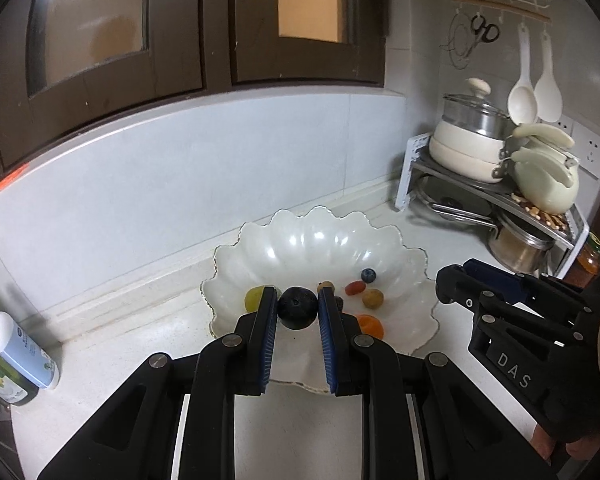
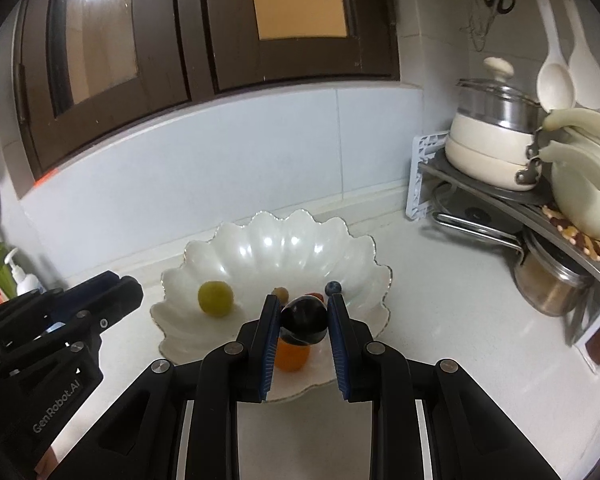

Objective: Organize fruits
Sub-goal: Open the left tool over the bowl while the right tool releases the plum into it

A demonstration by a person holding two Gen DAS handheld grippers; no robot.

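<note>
Left wrist view: the left gripper (image 1: pixel 298 308) is closed on a round, matt dark plum (image 1: pixel 297 307), held between its blue pads above the near rim of the white scalloped glass bowl (image 1: pixel 324 240). The bowl lies straight ahead and below; inside it sit a green grape (image 1: pixel 254 298), a blueberry (image 1: pixel 367 275), a red cherry tomato (image 1: pixel 355 287), a tan longan-like fruit (image 1: pixel 373 298) and an orange fruit (image 1: pixel 370 325). The right gripper (image 1: pixel 446 284) enters from the right, level with the bowl's right rim.

Right wrist view: the right gripper (image 2: pixel 304 316) is clamped on a glossy dark oval fruit (image 2: pixel 305 320), which hangs above the bowl's (image 2: pixel 280 240) near right portion, over the orange fruit (image 2: pixel 292 356). The left gripper (image 2: pixel 128 286) stands beside the bowl's left rim. Both loads are already poised over the bowl on the pale surface (image 2: pixel 440 300), so a release probably needs only a short descent; neither hand is clearly nearer.
</note>
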